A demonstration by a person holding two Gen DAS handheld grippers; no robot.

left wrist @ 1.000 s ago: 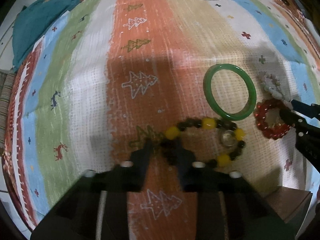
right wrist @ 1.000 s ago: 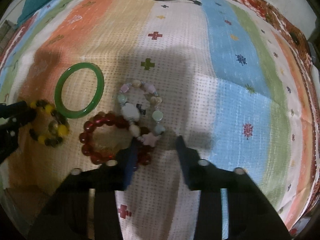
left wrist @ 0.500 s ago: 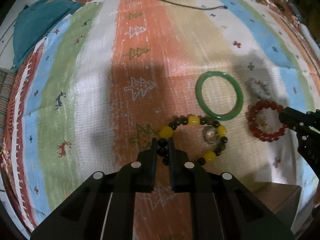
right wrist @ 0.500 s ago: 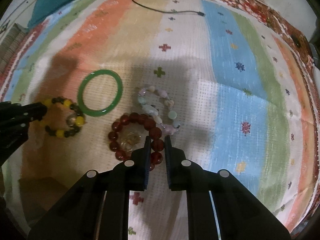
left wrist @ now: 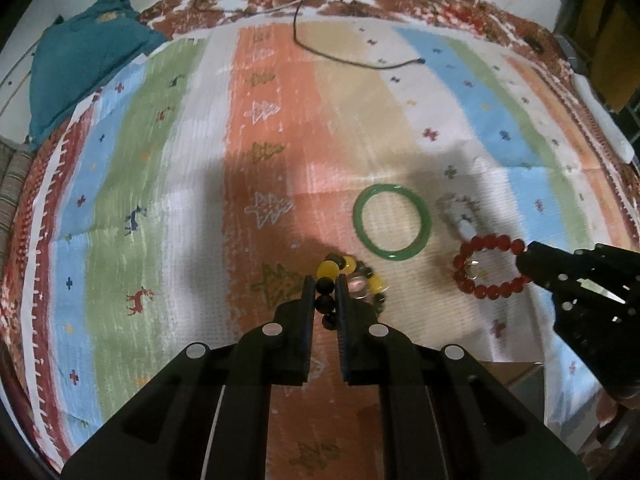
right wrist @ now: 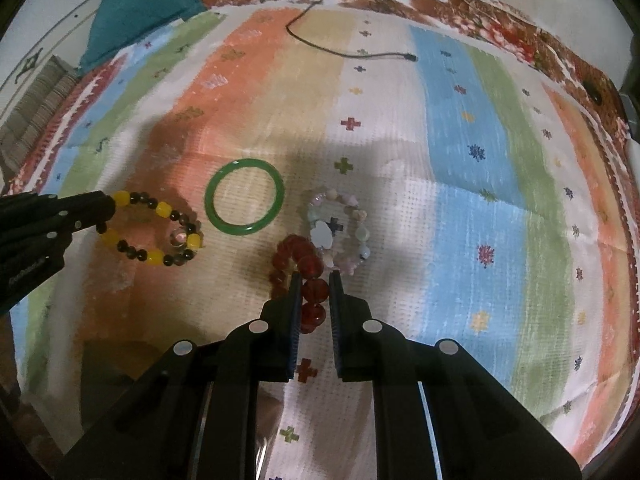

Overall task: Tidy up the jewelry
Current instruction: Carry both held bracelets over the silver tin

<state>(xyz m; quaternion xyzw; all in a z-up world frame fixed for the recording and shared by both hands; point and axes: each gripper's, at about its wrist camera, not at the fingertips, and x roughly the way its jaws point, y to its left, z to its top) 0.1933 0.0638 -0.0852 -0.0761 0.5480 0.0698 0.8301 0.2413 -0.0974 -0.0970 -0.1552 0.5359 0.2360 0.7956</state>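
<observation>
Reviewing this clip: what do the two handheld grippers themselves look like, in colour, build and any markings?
Both are matte black plastic. The left gripper and right gripper each have two flat, straight fingers with ribbed inner pads, widening back into angular, faceted housings. Round silver screw heads dot each body. The left gripper's side carries faint embossed lettering, too small to read. No cables, sleeves or hands show.
</observation>
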